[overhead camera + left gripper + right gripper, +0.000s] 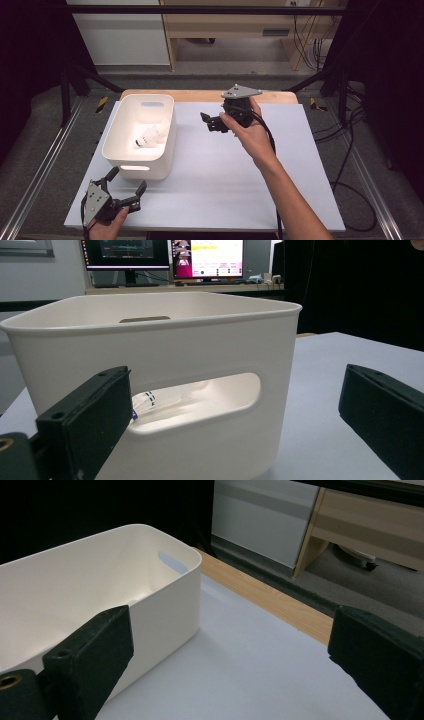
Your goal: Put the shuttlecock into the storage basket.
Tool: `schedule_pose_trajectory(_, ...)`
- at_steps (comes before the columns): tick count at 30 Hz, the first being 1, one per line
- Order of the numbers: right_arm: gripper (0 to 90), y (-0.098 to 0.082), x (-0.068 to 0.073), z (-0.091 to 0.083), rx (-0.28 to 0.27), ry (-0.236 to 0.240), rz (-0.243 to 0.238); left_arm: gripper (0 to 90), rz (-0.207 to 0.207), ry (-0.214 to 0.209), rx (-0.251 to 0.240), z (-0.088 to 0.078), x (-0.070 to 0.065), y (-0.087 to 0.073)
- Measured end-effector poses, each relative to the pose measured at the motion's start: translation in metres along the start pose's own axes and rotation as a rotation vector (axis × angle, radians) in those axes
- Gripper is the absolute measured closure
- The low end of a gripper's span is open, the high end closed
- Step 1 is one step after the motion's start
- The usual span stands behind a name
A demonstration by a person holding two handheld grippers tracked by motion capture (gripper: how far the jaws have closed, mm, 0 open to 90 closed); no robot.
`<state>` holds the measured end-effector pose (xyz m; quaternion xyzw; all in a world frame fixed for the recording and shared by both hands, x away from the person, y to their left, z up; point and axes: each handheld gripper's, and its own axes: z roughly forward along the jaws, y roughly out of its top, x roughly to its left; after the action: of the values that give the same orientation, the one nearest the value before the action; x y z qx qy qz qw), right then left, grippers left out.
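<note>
A white plastic bin (165,135) stands on the left half of the white table top (240,170). Inside it lies a white shuttlecock (150,137), glimpsed through the bin's handle slot (200,400) in the left gripper view. My left gripper (127,182) is open near the table's front left corner, just in front of the bin's near wall (175,355), holding nothing. My right gripper (209,122) is held above the table to the right of the bin (100,595), jaws wide open and empty, pointing toward the bin.
A wooden strip (200,95) edges the table's far side. Beyond it are a floor, a white cabinet (120,30) and a wooden desk frame (240,25). Cables (350,160) trail at the right. Monitors (165,255) stand behind the bin in the left gripper view.
</note>
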<state>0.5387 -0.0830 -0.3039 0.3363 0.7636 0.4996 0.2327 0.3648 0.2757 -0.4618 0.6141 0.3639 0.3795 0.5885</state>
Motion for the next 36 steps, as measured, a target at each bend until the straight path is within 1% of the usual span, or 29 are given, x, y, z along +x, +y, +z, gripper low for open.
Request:
schedule_pose_trajectory(8,5.0,-0.010,-0.021,-0.015,-0.011,-0.046,0.039,0.9,-0.002,0.006,0.001,-0.001,0.002,0.000)
schedule_pose_trajectory(10,5.0,-0.013,-0.027,-0.020,-0.012,-0.051,0.055,1.0,-0.001,0.006,0.001,-0.001,0.002,0.000)
schedule_pose_trajectory(11,5.0,-0.014,-0.029,-0.021,-0.010,-0.052,0.054,1.0,-0.001,0.006,0.001,-0.001,0.001,0.000)
schedule_pose_trajectory(12,5.0,-0.016,-0.033,-0.024,-0.010,-0.061,0.059,0.9,-0.001,0.006,0.001,0.000,0.001,0.000)
schedule_pose_trajectory(19,4.9,-0.027,-0.049,-0.039,-0.016,-0.091,0.090,1.0,0.000,0.009,0.002,-0.001,0.002,0.000)
schedule_pose_trajectory(31,4.7,-0.050,-0.073,-0.061,-0.010,-0.130,0.131,0.9,-0.001,0.011,0.003,-0.001,0.002,-0.001)
schedule_pose_trajectory(36,5.1,-0.058,-0.079,-0.070,-0.026,-0.148,0.152,0.9,0.000,0.010,0.004,-0.001,0.001,-0.001)
